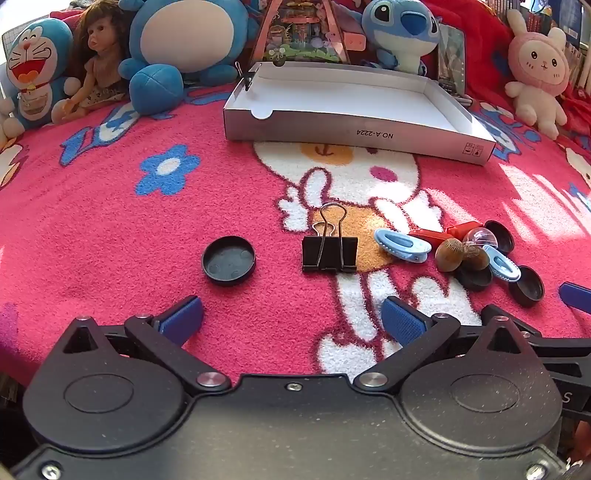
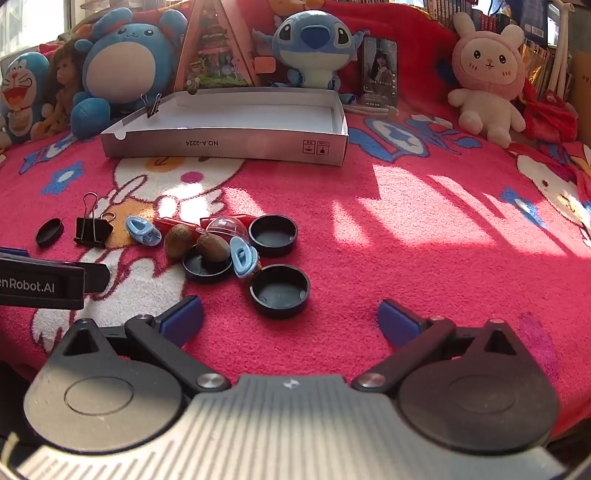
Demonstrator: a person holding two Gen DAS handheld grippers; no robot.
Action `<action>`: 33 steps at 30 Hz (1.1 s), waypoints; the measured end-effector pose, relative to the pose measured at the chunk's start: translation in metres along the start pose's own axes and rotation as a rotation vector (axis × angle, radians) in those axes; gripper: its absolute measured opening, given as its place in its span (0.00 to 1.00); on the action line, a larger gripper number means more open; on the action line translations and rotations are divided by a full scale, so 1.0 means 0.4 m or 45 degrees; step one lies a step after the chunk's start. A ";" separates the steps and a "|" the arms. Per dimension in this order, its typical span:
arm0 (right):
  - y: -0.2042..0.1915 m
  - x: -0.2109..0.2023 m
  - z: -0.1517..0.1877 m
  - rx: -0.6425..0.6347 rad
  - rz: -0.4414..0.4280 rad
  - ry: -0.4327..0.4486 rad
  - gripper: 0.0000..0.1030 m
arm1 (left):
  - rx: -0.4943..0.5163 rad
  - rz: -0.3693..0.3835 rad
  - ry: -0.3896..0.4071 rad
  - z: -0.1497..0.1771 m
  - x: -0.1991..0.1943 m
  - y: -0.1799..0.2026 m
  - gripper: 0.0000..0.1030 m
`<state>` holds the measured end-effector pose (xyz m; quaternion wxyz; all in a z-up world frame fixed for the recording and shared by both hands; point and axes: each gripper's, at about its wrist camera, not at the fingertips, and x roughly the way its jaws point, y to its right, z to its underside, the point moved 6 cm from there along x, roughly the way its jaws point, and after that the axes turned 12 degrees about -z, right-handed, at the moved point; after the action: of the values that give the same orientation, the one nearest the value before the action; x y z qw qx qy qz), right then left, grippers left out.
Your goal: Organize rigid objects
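Both tools stand with jaws wide apart and nothing between them. Left tool (image 1: 291,319) hovers over the pink blanket (image 1: 110,229), its blue pads clear of the fabric's items; a black cap (image 1: 228,260) lies at 11 o'clock from it and a black binder clip (image 1: 329,254) at 12 o'clock, upright handles raised. Right tool (image 2: 290,319) hovers likewise, with a cap (image 2: 279,291) just ahead at 12 o'clock.

From the right wrist view, the pile sits at 11 o'clock: two blue clips (image 2: 143,229), two brown nuts (image 2: 178,238), a red piece (image 2: 168,223), a clear dome (image 2: 226,226), and further black caps (image 2: 273,235), one of which lies under a nut (image 2: 213,248). These things touch or overlap one another. Left of the pile, apart from it, lie the binder clip (image 2: 91,230) and the lone cap (image 2: 49,232). The left tool's arm (image 2: 44,282) enters at 9 o'clock.

Beyond, at 12 o'clock, an open grey box (image 1: 354,131) lies on the blanket, its white inside bare; a small binder clip (image 1: 246,79) grips its far left corner. Behind the box stands a row of plush toys (image 1: 184,44), a doll (image 1: 98,55) and a triangular picture box (image 1: 299,33). Sun patches fall on the blanket at 2 o'clock.
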<state>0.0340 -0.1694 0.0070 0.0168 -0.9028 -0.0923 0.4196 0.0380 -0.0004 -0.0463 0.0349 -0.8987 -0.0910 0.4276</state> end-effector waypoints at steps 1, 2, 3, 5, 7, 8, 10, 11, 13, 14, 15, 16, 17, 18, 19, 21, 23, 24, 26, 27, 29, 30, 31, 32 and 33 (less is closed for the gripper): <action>0.000 0.000 0.000 -0.002 0.002 0.002 1.00 | 0.003 -0.005 -0.002 0.000 0.000 0.000 1.00; 0.000 0.000 0.000 -0.008 0.008 0.001 1.00 | 0.006 -0.008 -0.001 0.000 0.000 0.000 1.00; 0.000 0.000 0.000 -0.009 0.008 -0.002 1.00 | 0.006 -0.008 -0.002 0.000 0.001 0.000 1.00; 0.000 0.000 0.000 -0.006 0.006 -0.003 1.00 | 0.005 -0.008 -0.003 -0.001 0.001 -0.001 1.00; 0.000 0.000 0.000 -0.005 0.005 -0.002 1.00 | 0.004 -0.008 -0.005 -0.004 0.002 -0.002 1.00; 0.000 0.000 -0.001 -0.006 0.006 -0.001 1.00 | 0.004 -0.008 -0.005 -0.005 0.003 -0.003 1.00; 0.000 0.001 -0.001 -0.005 0.005 -0.001 1.00 | 0.007 -0.010 0.005 0.000 0.000 -0.001 1.00; 0.000 0.001 -0.001 -0.006 0.005 -0.001 1.00 | 0.008 -0.011 0.004 0.000 0.000 0.000 1.00; 0.001 0.001 -0.001 -0.005 0.005 -0.001 1.00 | 0.008 -0.011 0.004 0.000 0.001 0.000 1.00; 0.001 0.001 -0.001 -0.006 0.005 -0.001 1.00 | 0.008 -0.011 0.003 -0.001 0.001 0.000 1.00; 0.001 0.001 -0.001 -0.005 0.005 -0.001 1.00 | 0.008 -0.011 0.004 0.000 0.001 0.000 1.00; 0.001 0.001 -0.001 -0.005 0.005 -0.001 1.00 | 0.008 -0.011 0.005 0.000 0.000 -0.001 1.00; 0.001 0.001 0.000 -0.006 0.005 -0.001 1.00 | 0.008 -0.011 0.005 0.000 0.000 -0.001 1.00; 0.001 0.001 -0.001 -0.005 0.005 -0.002 1.00 | 0.008 -0.011 0.005 0.000 0.000 -0.001 1.00; 0.001 0.001 -0.001 -0.005 0.005 -0.002 1.00 | 0.008 -0.011 0.005 0.000 0.000 -0.001 1.00; 0.001 0.001 -0.001 -0.005 0.005 -0.002 1.00 | 0.008 -0.012 0.004 0.000 0.000 -0.001 1.00; 0.001 0.001 -0.001 -0.005 0.006 -0.001 1.00 | 0.008 -0.012 0.005 0.000 0.000 -0.001 1.00; 0.001 0.001 -0.001 -0.005 0.005 -0.002 1.00 | 0.008 -0.012 0.005 0.000 0.000 -0.001 1.00; 0.001 0.001 -0.001 -0.005 0.005 -0.002 1.00 | 0.009 -0.012 0.004 0.000 0.000 0.000 1.00; 0.001 0.000 -0.001 -0.005 0.005 -0.002 1.00 | 0.008 -0.012 0.004 0.000 0.000 -0.001 1.00; 0.000 0.000 -0.001 -0.005 0.006 -0.002 1.00 | 0.007 -0.012 0.004 0.000 0.000 -0.001 1.00; 0.000 0.000 -0.001 -0.005 0.005 -0.002 1.00 | 0.007 -0.012 0.004 0.000 0.000 -0.001 1.00; 0.000 0.000 -0.001 -0.005 0.006 -0.003 1.00 | 0.008 -0.012 0.004 0.000 0.000 -0.001 1.00; 0.000 0.000 -0.001 -0.005 0.006 -0.002 1.00 | 0.008 -0.012 0.004 0.000 0.000 -0.001 1.00; 0.000 0.000 -0.001 -0.005 0.005 -0.003 1.00 | 0.008 -0.012 0.004 0.000 0.000 -0.001 1.00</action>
<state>0.0343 -0.1695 0.0071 0.0140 -0.9026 -0.0913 0.4204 0.0380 -0.0001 -0.0463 0.0399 -0.8989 -0.0937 0.4263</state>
